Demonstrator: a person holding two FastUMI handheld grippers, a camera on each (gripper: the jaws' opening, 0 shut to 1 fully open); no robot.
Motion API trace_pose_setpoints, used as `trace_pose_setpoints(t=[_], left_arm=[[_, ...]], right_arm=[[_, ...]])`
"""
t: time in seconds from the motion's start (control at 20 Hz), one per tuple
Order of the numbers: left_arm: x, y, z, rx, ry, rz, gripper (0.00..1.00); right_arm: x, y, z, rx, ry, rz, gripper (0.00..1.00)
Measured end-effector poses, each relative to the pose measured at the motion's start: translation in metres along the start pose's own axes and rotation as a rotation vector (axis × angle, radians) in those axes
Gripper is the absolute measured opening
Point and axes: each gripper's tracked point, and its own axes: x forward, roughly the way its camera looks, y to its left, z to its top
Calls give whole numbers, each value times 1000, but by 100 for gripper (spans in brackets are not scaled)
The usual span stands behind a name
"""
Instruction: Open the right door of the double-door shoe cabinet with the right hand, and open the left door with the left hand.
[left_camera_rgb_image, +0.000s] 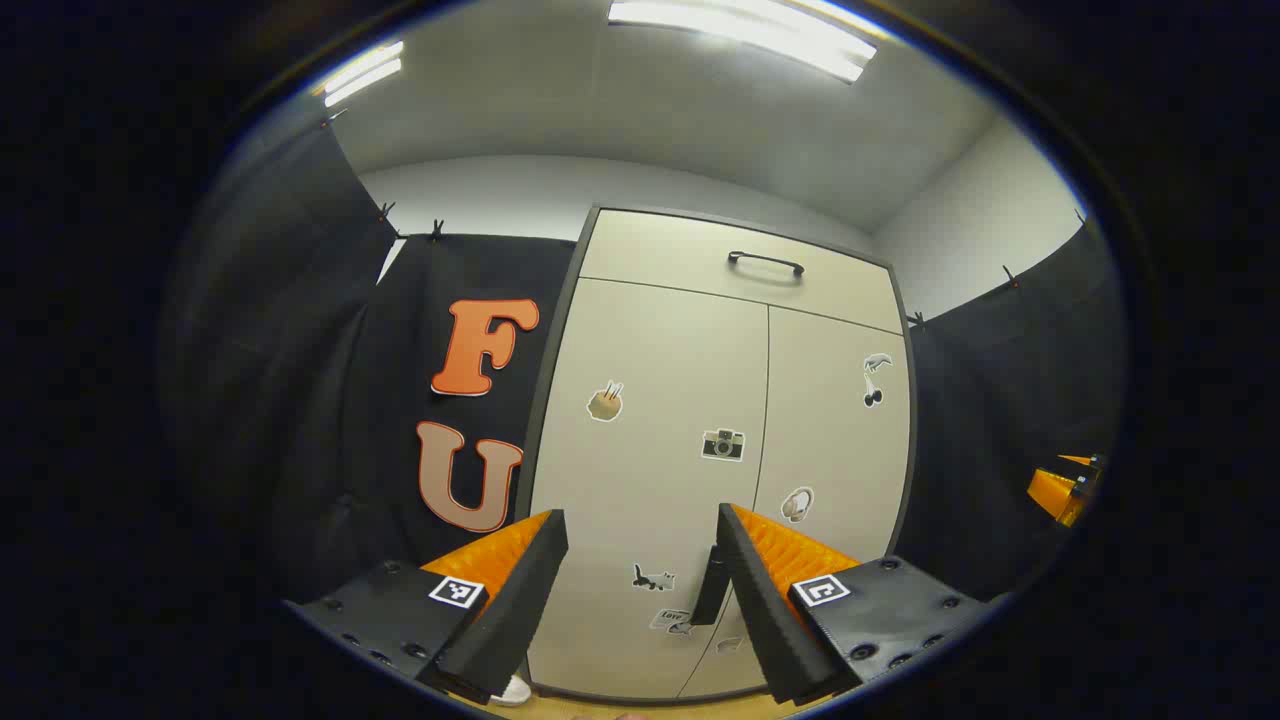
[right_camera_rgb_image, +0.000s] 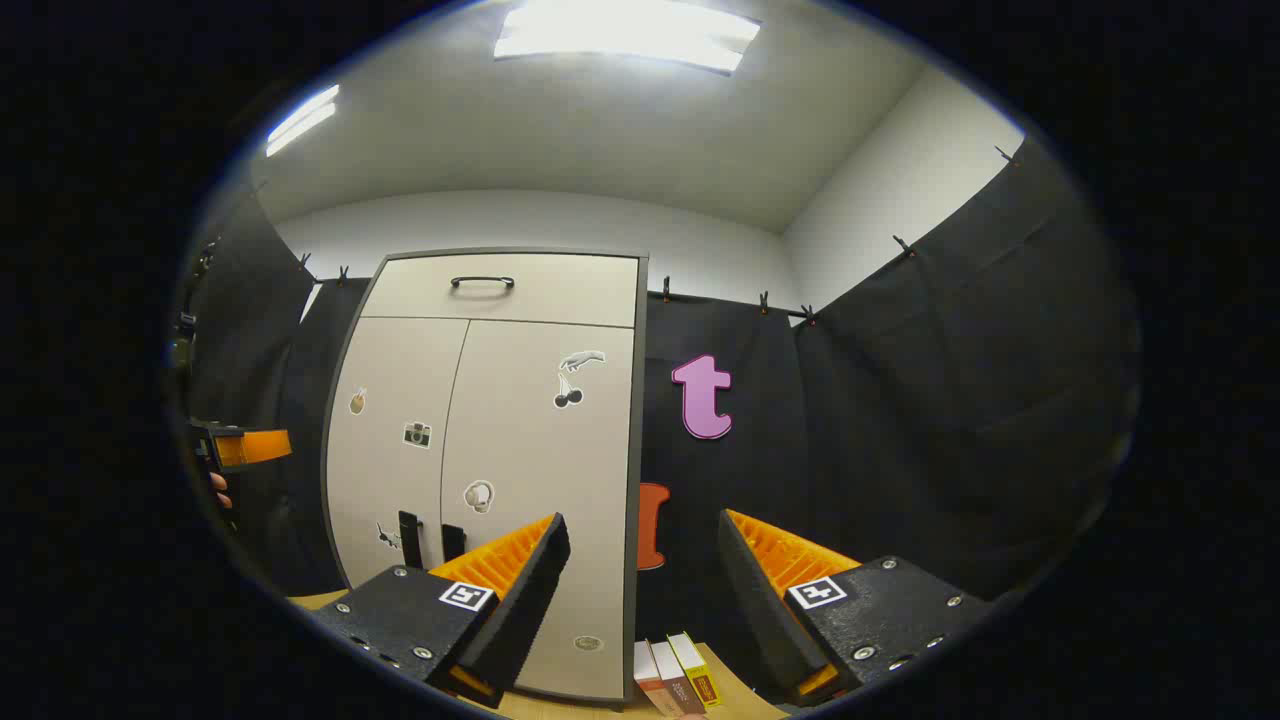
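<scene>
Both doors of the shoe cabinet (right_camera_rgb_image: 490, 470) are shut, so the step in hand looks to be the first one: bringing the right gripper (right_camera_rgb_image: 640, 540) onto the handle of the right door (right_camera_rgb_image: 545, 470). Nearest in the right gripper view, its jaws stand wide apart with nothing between them, and they aim past the cabinet's right edge, toward the books (right_camera_rgb_image: 675, 675) on the floor just beside that edge. To do this well, the hand should swing toward the cabinet's centre seam, where two dark upright handles sit low down, the right door's handle (right_camera_rgb_image: 452, 541) just right of the seam. Straddle that handle with both fingers, close, then pull along the door's arc. In the left gripper view the left gripper (left_camera_rgb_image: 642, 535) is open too and already faces the cabinet, near the left door (left_camera_rgb_image: 650, 470) and its handle (left_camera_rgb_image: 712, 585) by the seam.
</scene>
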Motion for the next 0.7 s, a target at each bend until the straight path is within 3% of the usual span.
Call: trace_pose_setpoints(t=[0.7], left_arm=[[-1, -9, 1, 33, 2, -8, 96]], right_arm=[[-6, -8, -1, -7, 11, -14, 92]])
